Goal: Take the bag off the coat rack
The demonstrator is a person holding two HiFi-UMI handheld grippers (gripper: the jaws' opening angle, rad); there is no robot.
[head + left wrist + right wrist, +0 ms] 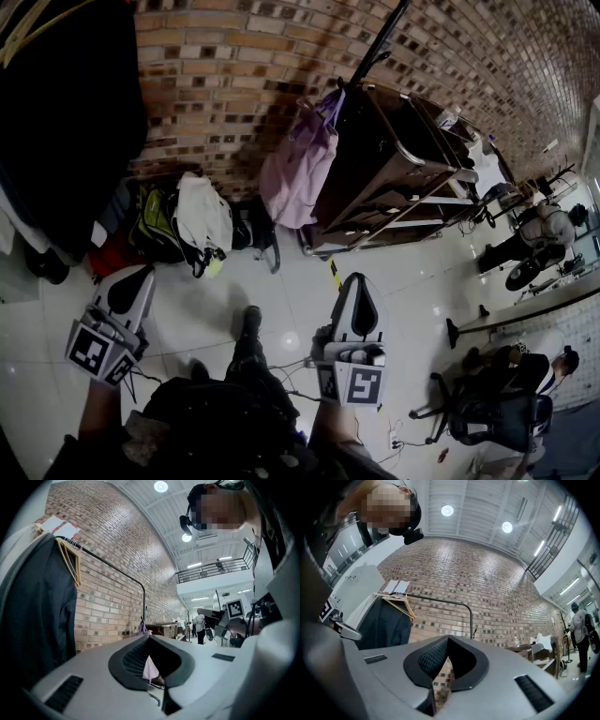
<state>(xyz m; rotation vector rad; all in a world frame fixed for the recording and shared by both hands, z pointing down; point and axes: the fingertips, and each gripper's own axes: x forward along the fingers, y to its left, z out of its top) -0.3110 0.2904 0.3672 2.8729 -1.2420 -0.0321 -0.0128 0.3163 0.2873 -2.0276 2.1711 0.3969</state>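
A lavender bag (pixel 300 169) hangs by its straps from the right end of a black coat rack (pixel 377 47) that stands against the brick wall. Both grippers are low in the head view, well short of the bag. My left gripper (pixel 129 289) is shut and empty, and my right gripper (pixel 359 302) is shut and empty too. In the left gripper view the left gripper (pixel 149 638) points level along the rack's rail (pixel 117 569), and the bag (pixel 150 670) shows small through the hollow between its jaws. The right gripper (pixel 448 638) tilts up toward the rail (pixel 440 601).
A dark jacket (pixel 42 606) on a wooden hanger fills the rack's left end. A green backpack (pixel 159 225) and white cloth (pixel 204 214) lie on the floor by the wall. A dark wooden cart (pixel 394 169) stands right of the bag. An office chair (pixel 487 412) and people are at right.
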